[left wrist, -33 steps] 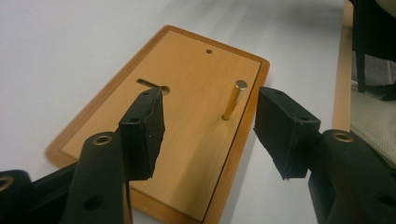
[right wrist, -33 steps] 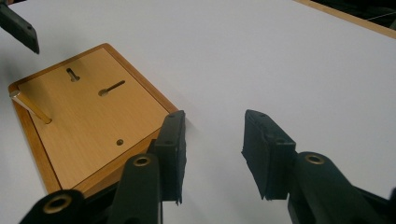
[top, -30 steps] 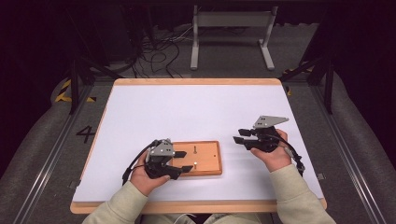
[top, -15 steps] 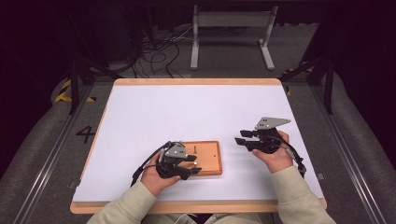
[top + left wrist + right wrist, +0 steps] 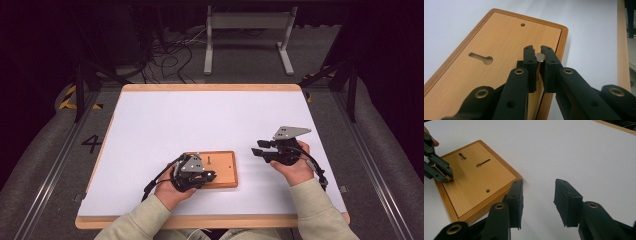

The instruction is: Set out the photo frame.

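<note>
Two grippers at work: left gripper (image 5: 537, 58) has just been closing on a small metal pin (image 5: 540, 57) at the wooden board (image 5: 222, 167), near the table's (image 5: 210, 115) front edge.
Pin gripped but not yet lifted; right gripper (image 5: 264, 151) waits alongside, half-open and empty.

My left tongs (image 5: 538, 57) have just been closing, pads now pinching a small metal pin (image 5: 540, 57) that stands on the wooden board (image 5: 499, 45). Keyhole slot (image 5: 482, 58) to the pin's left, small round hole (image 5: 523, 25) farther up the board. Board lies on the white table (image 5: 589, 37).
</note>
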The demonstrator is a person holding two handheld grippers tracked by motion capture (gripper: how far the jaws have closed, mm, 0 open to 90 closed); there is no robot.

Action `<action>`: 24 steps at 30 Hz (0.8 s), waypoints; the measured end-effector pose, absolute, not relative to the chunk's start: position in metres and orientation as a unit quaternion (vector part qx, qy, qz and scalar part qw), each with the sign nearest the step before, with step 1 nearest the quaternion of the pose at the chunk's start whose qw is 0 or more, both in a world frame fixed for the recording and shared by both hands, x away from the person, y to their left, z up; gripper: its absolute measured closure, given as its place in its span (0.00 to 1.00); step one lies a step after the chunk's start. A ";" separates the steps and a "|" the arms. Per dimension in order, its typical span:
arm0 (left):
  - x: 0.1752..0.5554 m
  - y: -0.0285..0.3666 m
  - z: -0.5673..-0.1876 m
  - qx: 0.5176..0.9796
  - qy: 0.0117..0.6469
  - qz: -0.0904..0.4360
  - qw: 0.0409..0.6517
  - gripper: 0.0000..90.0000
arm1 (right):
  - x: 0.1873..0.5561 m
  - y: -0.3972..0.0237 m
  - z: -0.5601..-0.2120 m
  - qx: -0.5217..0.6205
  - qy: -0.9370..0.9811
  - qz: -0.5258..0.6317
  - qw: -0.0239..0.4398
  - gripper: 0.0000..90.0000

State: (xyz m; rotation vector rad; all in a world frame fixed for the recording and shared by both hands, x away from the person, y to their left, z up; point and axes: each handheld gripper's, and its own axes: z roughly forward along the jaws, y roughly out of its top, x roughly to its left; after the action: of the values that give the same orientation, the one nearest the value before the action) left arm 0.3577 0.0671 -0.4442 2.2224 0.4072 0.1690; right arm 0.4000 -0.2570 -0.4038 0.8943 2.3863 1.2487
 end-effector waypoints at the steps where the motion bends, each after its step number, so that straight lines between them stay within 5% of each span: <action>1: 0.358 0.067 -0.444 0.890 0.159 0.070 0.422 0.93 | 0.400 -0.257 -0.404 0.310 0.832 0.435 0.152 0.66; 15: 0.344 0.064 -0.445 0.896 0.109 0.141 0.406 0.93 | 0.397 -0.246 -0.403 0.273 0.850 0.417 0.171 0.72; 24: 0.333 0.063 -0.447 0.895 0.058 0.196 0.397 0.93 | 0.395 -0.245 -0.400 0.272 0.842 0.437 0.162 0.66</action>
State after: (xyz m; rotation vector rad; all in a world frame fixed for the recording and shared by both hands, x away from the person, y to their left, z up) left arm 0.3326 0.0630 -0.4471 2.2668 0.1462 0.4970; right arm 0.3946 -0.2450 -0.3999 0.7767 2.4023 1.2484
